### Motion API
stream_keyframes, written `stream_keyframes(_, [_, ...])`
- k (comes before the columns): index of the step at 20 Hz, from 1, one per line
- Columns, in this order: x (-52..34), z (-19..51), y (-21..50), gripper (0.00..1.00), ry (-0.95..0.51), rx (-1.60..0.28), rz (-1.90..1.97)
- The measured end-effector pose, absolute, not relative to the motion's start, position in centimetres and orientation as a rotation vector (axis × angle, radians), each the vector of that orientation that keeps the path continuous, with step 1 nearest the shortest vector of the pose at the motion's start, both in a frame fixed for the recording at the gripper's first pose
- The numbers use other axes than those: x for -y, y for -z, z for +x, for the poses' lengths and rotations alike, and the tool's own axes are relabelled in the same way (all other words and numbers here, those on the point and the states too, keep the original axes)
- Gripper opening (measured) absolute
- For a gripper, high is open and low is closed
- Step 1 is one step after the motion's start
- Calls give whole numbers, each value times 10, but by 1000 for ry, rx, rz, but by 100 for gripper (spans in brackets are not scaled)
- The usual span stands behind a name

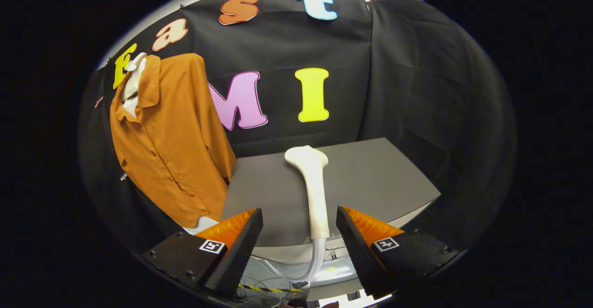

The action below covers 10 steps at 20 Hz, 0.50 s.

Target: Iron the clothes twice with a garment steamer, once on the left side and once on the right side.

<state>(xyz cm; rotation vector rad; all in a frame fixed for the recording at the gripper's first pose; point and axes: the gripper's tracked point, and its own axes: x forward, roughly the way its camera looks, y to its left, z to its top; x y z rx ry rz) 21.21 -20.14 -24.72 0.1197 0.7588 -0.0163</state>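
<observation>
Gripper view | gripper (299, 227) spread wide, steamer (314, 192) lying on grey table (380, 178) between its fingers | orange shirt (171, 146) hangs beyond, left | best clamp the handle squarely mid-length.

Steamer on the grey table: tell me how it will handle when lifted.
The steamer looks rigid and smooth, so it may slip in the open tongs. Its wider head probably makes it top-heavy. The hose at its base will likely drag.
</observation>
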Motion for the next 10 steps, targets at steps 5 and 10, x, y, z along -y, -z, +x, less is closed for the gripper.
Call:
stream_keyframes(5, [218,253,306,98,18,-855,158])
stream_keyframes(10, [224,272,339,75,9,-919,148])
